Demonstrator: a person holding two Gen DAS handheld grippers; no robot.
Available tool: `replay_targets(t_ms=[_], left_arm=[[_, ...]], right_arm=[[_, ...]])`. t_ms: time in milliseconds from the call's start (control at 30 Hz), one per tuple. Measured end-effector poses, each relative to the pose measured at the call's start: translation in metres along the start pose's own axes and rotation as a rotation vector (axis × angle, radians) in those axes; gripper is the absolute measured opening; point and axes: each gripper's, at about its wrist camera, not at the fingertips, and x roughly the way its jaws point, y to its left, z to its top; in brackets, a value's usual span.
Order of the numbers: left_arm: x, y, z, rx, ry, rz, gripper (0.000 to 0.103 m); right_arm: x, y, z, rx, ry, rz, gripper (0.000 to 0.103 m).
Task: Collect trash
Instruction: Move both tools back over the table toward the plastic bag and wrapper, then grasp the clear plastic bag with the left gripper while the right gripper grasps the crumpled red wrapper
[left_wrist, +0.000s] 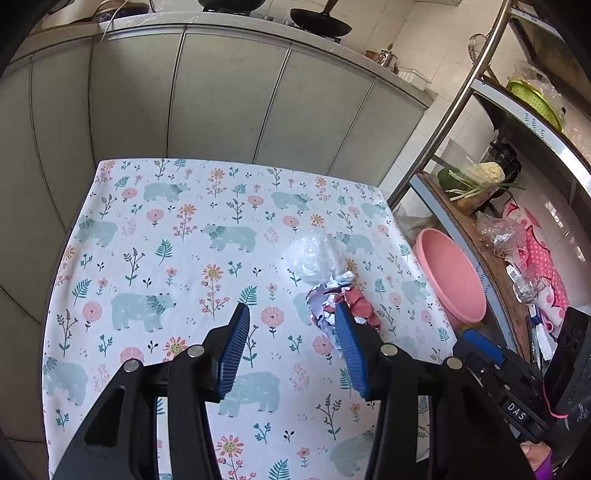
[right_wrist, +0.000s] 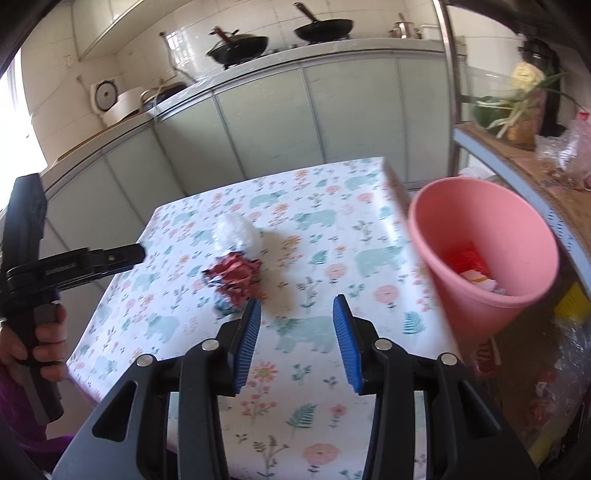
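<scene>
A crumpled red and silver wrapper (left_wrist: 332, 301) (right_wrist: 234, 275) lies on the bear-print tablecloth (left_wrist: 184, 258) (right_wrist: 314, 221). A crumpled clear plastic bag (left_wrist: 314, 254) (right_wrist: 236, 230) lies just behind it, touching it. My left gripper (left_wrist: 291, 321) is open and empty above the cloth; its right finger overlaps the wrapper's near edge. My right gripper (right_wrist: 296, 314) is open and empty, with the wrapper just beyond its left finger. A pink bin (left_wrist: 452, 277) (right_wrist: 476, 251) stands off the table's right side with several scraps inside.
A metal rack (left_wrist: 491, 206) (right_wrist: 517, 162) with vegetables, bags and bottles stands right of the bin. Pale green kitchen cabinets (left_wrist: 221, 92) (right_wrist: 314, 118) with black pans on top run behind the table. The left gripper's body and hand (right_wrist: 37, 295) show at left in the right wrist view.
</scene>
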Motion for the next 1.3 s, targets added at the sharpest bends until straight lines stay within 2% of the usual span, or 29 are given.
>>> replay_targets(t_ms=[167,300,367,600,700,800,1000,1200,1300], left_arm=[[0.012,0.007,0.002,-0.026,0.024,-0.005,0.047],[0.021,0.012,0.008,-0.055,0.049,-0.009,0.05],[0.028,0.014,0.012,-0.076,0.067,-0.022,0.056],[0.054,-0.001,0.04,-0.06,0.083,-0.047,0.056],[0.072,-0.01,0.052,-0.043,0.092,-0.048,0.056],[0.091,-0.015,0.059,-0.043,0.116,-0.038,0.056],[0.119,-0.018,0.057,-0.049,0.168,-0.042,0.053],[0.126,-0.024,0.048,-0.051,0.164,-0.049,0.043],[0.122,-0.028,0.045,-0.032,0.139,-0.035,0.032]], right_arm=[[0.026,0.027,0.008,-0.079,0.058,0.081,0.042],[0.051,0.041,0.018,-0.124,0.096,0.095,0.045],[0.063,0.045,0.021,-0.146,0.111,0.093,0.045],[0.097,0.05,0.025,-0.186,0.151,0.101,0.045],[0.097,0.046,0.024,-0.175,0.133,0.131,0.045],[0.096,0.04,0.022,-0.153,0.147,0.157,0.039],[0.079,0.023,0.017,-0.092,0.143,0.184,0.036],[0.057,0.009,0.005,-0.052,0.137,0.164,0.036],[0.046,0.004,-0.001,-0.038,0.126,0.147,0.036]])
